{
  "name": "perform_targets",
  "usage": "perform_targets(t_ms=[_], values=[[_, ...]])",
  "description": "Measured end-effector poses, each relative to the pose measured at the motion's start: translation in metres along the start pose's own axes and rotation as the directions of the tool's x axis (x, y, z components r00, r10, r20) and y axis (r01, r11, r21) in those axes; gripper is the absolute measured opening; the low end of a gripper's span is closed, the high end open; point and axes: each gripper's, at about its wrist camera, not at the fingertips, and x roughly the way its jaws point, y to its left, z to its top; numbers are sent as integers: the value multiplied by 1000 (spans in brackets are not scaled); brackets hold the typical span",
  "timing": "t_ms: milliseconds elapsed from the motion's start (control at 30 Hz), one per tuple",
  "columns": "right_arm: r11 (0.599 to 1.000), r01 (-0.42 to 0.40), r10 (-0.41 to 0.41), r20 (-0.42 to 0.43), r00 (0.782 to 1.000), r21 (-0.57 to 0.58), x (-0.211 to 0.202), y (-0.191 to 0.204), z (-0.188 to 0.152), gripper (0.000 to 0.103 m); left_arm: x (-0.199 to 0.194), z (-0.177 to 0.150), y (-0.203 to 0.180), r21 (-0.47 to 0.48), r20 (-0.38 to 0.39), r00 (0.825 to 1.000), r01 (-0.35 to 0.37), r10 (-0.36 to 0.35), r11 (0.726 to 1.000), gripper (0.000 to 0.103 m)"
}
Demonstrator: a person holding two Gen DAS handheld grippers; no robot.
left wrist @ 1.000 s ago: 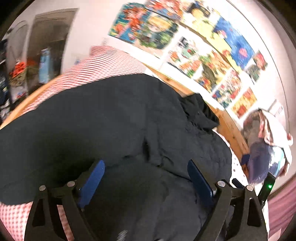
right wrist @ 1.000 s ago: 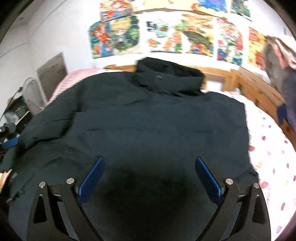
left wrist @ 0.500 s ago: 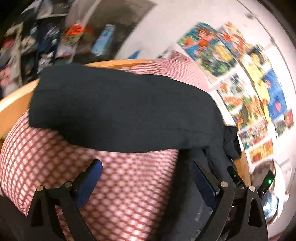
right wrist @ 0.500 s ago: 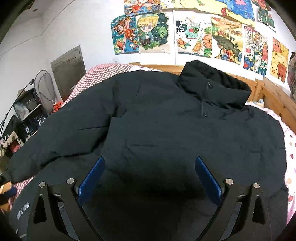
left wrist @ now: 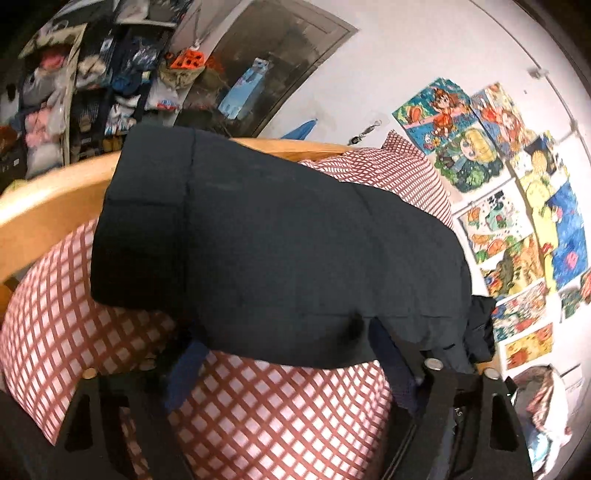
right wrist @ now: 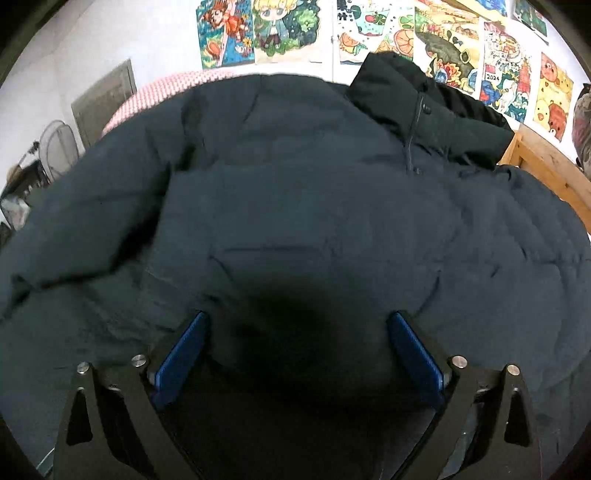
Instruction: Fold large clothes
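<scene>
**Dark jacket spread over a bed, both grippers parted above it**

A white wall [right wrist: 110,40] hung with bright cartoon posters [right wrist: 258,33] runs behind a wooden-framed bed [left wrist: 48,199]. The bed carries a red-and-white checked cover [left wrist: 258,413], and its pale wood rail [right wrist: 546,162] shows along the far right edge in the right wrist view. In the left wrist view, shelves crammed with bags and soft goods [left wrist: 85,85] stand past the bed's outer edge, next to a grey door [left wrist: 266,66]. A fan [right wrist: 59,147] stands beyond the left edge in the right wrist view.

The dark padded jacket [right wrist: 314,206] lies face up across the bed and covers nearly all of it in the right wrist view; its hood [right wrist: 417,107] rests toward the poster wall, near the rail. One sleeve [left wrist: 258,251] stretches over the checked cover toward the bed's outer rail, its cuff end close to that wood. Bare checked cover shows below the sleeve and at the far corner by the wall.

The left gripper [left wrist: 284,365] sits with its blue pads [left wrist: 184,369] spread wide, the lower edge of the sleeve lying across the gap between them; whether the pads touch the cloth cannot be told. The right gripper [right wrist: 295,354] is also spread wide, nothing between its pads [right wrist: 177,362], low over the jacket's body, where it casts a dark shadow.
</scene>
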Motion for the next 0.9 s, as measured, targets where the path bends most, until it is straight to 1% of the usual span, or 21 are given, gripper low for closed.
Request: perform_targets(t_ms=[33, 67, 100, 133, 167, 233, 267, 333, 433, 500, 533, 633, 700, 800, 833, 900], values=[[1000, 5, -5, 4, 1000, 0, 0, 1, -1, 99, -2, 1, 1, 14, 2, 1000, -4, 4, 1000, 68], [1000, 10, -10, 14, 1000, 1, 0, 1, -4, 100, -2, 3, 1, 23, 7, 1000, -9, 8, 1000, 65], [1000, 10, -10, 22, 1000, 4, -1, 1, -7, 100, -2, 5, 1, 31, 12, 1000, -11, 11, 999, 58], [1000, 8, -8, 24, 1000, 7, -1, 1, -8, 100, -2, 6, 2, 33, 14, 1000, -14, 13, 999, 49], [1000, 2, -3, 25, 1000, 13, 0, 0, -9, 100, -2, 8, 2, 39, 20, 1000, -20, 19, 999, 44], [1000, -8, 8, 29, 1000, 22, 0, -2, -10, 100, -3, 11, 2, 47, 24, 1000, -12, 11, 999, 29], [1000, -14, 13, 32, 999, 27, -1, -3, -11, 100, -4, 12, 0, 56, 24, 1000, -4, 3, 998, 25], [999, -23, 21, 37, 999, 33, -2, -5, -13, 100, -8, 14, -7, 88, 29, 1000, 9, -11, 996, 13], [998, -37, 35, 52, 998, 46, -4, -9, -14, 100, -26, 21, -27, 185, 92, 995, 17, -34, 983, 8], [997, -46, 42, 67, 997, 58, -7, -12, -15, 100, -43, 26, -46, 261, 147, 988, 17, -57, 965, 7], [996, -54, 49, 77, 996, 68, -11, -15, -15, 100, -50, 29, -54, 288, 161, 984, 25, -74, 957, 7], [990, -75, 60, 122, 991, 122, -28, -27, -8, 100, -70, 39, -81, 387, 192, 973, 43, -126, 921, 7], [978, -109, 81, 155, 985, 180, -45, -42, -2, 100, -82, 45, -102, 459, 210, 964, 50, -163, 887, 7], [969, -132, 94, 182, 979, 211, -66, -58, 2, 100, -100, 47, -143, 577, 223, 947, 63, -231, 815, 7], [966, -139, 99, 188, 977, 219, -72, -64, 3, 100, -103, 45, -154, 605, 221, 942, 71, -253, 793, 7], [964, -145, 103, 193, 976, 223, -85, -77, 0, 100, -112, 39, -180, 667, 206, 929, 96, -307, 739, 7]])
